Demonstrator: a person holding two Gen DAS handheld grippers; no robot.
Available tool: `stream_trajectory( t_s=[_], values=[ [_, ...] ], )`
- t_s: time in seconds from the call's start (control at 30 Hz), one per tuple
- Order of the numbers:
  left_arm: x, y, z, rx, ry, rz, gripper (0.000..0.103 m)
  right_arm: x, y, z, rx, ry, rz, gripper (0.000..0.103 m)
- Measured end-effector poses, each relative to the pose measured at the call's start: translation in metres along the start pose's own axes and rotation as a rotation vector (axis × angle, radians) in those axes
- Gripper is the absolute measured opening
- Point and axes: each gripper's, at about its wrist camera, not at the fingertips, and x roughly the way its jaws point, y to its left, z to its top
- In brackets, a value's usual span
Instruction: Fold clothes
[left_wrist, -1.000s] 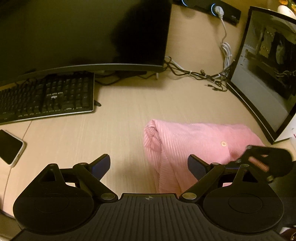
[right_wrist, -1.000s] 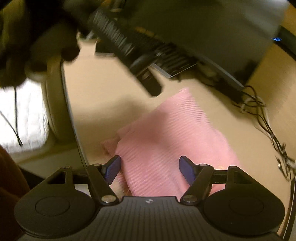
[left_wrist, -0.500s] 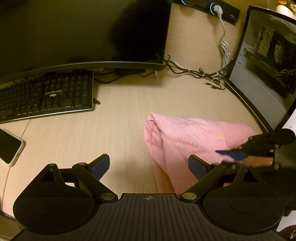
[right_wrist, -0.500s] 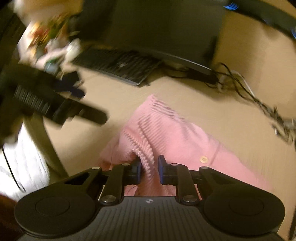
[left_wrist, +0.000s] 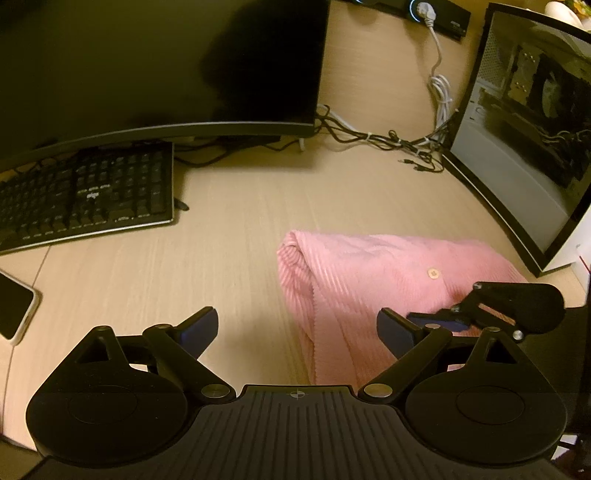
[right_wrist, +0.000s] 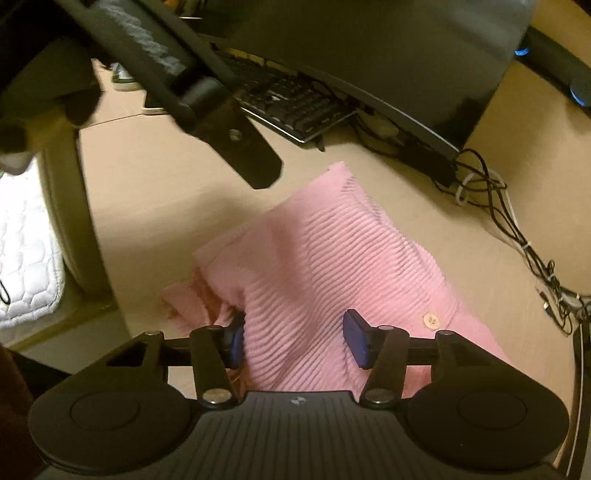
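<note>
A pink ribbed garment with a small button (left_wrist: 369, 280) lies folded in a bundle on the wooden desk; it also shows in the right wrist view (right_wrist: 325, 266). My left gripper (left_wrist: 297, 328) is open and empty, hovering just left of the garment's folded edge. My right gripper (right_wrist: 293, 341) is open, its fingers straddling the near part of the garment without holding it. It shows at the right of the left wrist view (left_wrist: 509, 310). The left gripper's body crosses the top left of the right wrist view (right_wrist: 207, 96).
A black keyboard (left_wrist: 85, 195) and a dark monitor (left_wrist: 159, 62) stand at the back left. A phone (left_wrist: 14, 310) lies at the left edge. Tangled cables (left_wrist: 388, 140) run behind. A computer case (left_wrist: 524, 129) stands at the right. The desk edge (right_wrist: 85, 206) is at the left.
My right gripper, shut on a fold of the pink garment half a second ago, has opened and let it go. The garment has settled flatter. The left gripper has barely moved.
</note>
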Motion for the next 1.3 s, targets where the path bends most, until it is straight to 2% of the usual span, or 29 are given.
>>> stream_trajectory(
  t_s=[0.03,0.07,0.1,0.13,0.23,0.37,0.4,0.5,0.53,0.6,0.67,0.8,0.87,0.93,1.0,1.13,1.2,1.3],
  values=[
    [0.0,0.0,0.0,-0.001,0.001,0.0,0.096,0.001,-0.003,0.001,0.016,0.001,-0.002,0.037],
    [0.001,0.001,0.0,-0.001,0.001,0.001,0.096,0.001,-0.008,0.003,0.046,0.001,0.007,0.022],
    [0.0,0.003,0.0,-0.003,0.0,0.0,0.096,-0.003,-0.016,0.005,0.103,0.0,0.034,0.012],
    [-0.001,0.005,-0.001,-0.006,-0.001,-0.002,0.096,-0.007,-0.026,0.006,0.161,-0.006,0.057,0.009],
    [-0.007,0.02,-0.006,-0.032,-0.008,-0.05,0.096,-0.024,-0.061,0.011,0.346,-0.058,0.094,0.007],
    [-0.002,0.033,-0.019,-0.062,0.035,-0.239,0.095,-0.045,-0.106,0.018,0.57,-0.123,0.141,0.006],
    [0.004,0.032,-0.022,-0.068,0.051,-0.277,0.094,-0.047,-0.109,0.02,0.568,-0.131,0.143,0.006],
    [0.027,0.022,-0.027,-0.079,0.093,-0.274,0.089,-0.05,-0.11,0.022,0.549,-0.131,0.143,0.006],
    [0.036,0.018,-0.029,-0.082,0.107,-0.267,0.083,-0.051,-0.109,0.022,0.546,-0.129,0.144,0.006],
    [0.047,0.008,-0.031,-0.067,0.125,-0.261,0.055,-0.052,-0.111,0.021,0.544,-0.127,0.151,0.006],
    [0.046,-0.007,-0.035,0.002,0.131,-0.285,0.05,-0.053,-0.109,0.023,0.521,-0.127,0.154,0.006],
    [0.036,-0.029,-0.048,0.17,0.178,-0.335,0.053,-0.047,-0.088,0.02,0.404,-0.074,0.177,0.006],
    [0.029,-0.022,-0.049,0.172,0.19,-0.355,0.056,-0.034,-0.068,0.013,0.319,-0.012,0.187,0.006],
    [0.02,-0.01,-0.049,0.154,0.195,-0.376,0.064,-0.018,-0.042,0.001,0.213,0.052,0.168,0.007],
    [0.008,0.006,-0.044,0.114,0.175,-0.378,0.074,-0.011,-0.027,-0.01,0.172,0.087,0.153,0.016],
    [-0.002,0.012,-0.018,0.073,0.118,-0.358,0.076,-0.044,-0.046,-0.023,0.298,0.05,0.239,0.023],
    [-0.005,0.001,-0.005,0.088,0.082,-0.348,0.077,-0.068,-0.066,-0.035,0.355,0.024,0.194,0.036],
    [0.001,-0.044,0.009,0.202,0.037,-0.363,0.085,-0.104,-0.104,-0.065,0.521,-0.011,0.064,0.038]
  ],
)
